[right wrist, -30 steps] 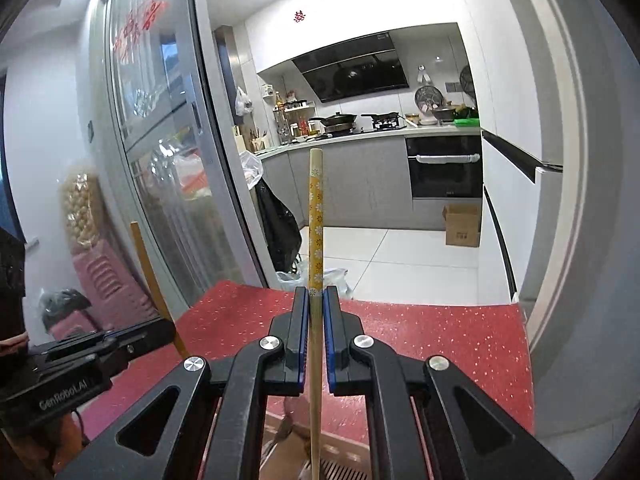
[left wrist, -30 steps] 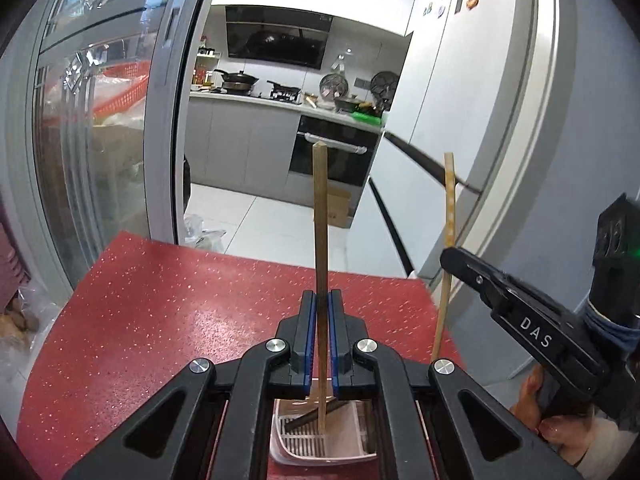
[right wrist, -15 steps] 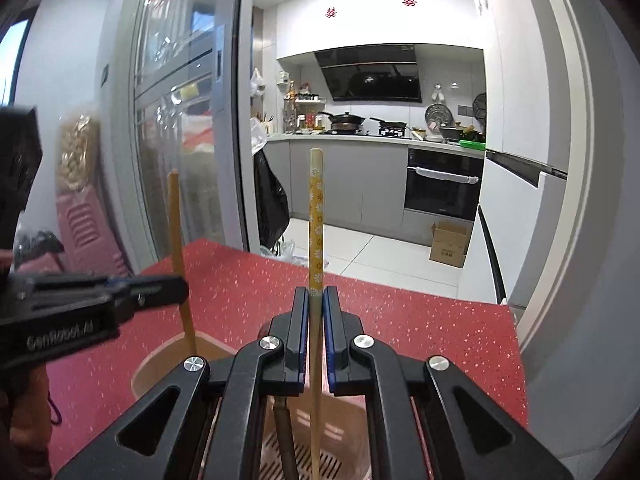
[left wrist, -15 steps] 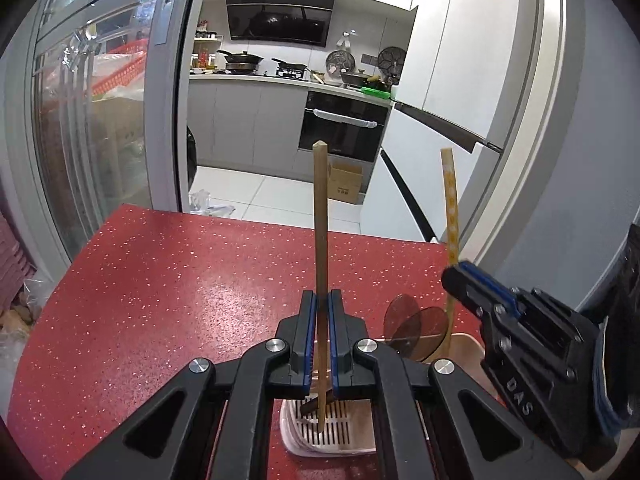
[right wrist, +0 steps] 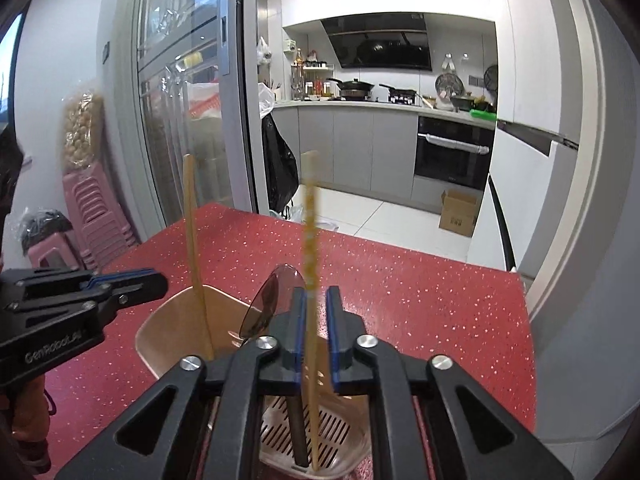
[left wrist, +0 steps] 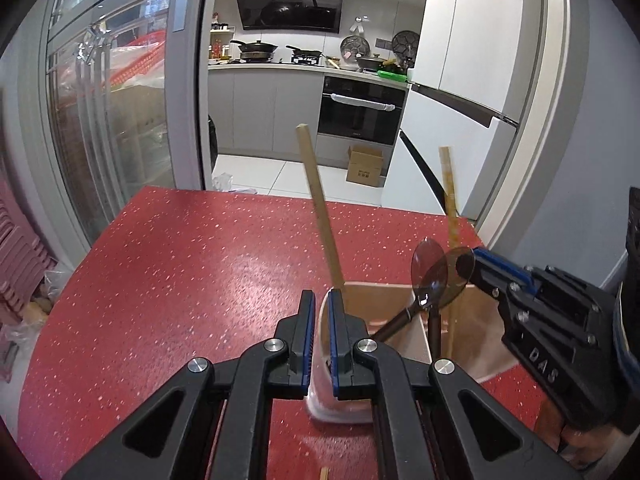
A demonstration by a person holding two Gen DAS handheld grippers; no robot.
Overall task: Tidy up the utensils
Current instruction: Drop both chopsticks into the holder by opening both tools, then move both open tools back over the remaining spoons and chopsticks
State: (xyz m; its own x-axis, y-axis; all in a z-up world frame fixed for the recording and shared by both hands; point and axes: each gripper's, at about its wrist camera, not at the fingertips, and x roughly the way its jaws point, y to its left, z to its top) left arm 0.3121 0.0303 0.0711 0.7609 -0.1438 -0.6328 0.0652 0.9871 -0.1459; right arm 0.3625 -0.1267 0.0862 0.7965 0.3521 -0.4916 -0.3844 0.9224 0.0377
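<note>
A pink-beige utensil holder [left wrist: 476, 320] stands on the red table [left wrist: 200, 260]; it also shows in the right wrist view [right wrist: 176, 332]. My left gripper [left wrist: 322, 336] is open just above the holder's rim. A plain wooden chopstick [left wrist: 320, 208] leans free in the holder beyond it. My right gripper [right wrist: 312, 336] is open above the holder; a patterned chopstick [right wrist: 310, 240] stands loose between its fingers, tip on the slotted bottom. Two translucent brown spoons [left wrist: 434, 276] stand in the holder.
The table's far edge drops to a tiled kitchen floor with a cardboard box [left wrist: 364, 166]. A glass sliding door [left wrist: 120, 120] is at left, a white fridge [left wrist: 460, 120] at right. Pink stools [right wrist: 96, 216] stand by the left edge.
Both grippers have lowered over the holder and opened. The plain chopstick now leans free in the holder; the patterned chopstick has dropped in and stands loose.
</note>
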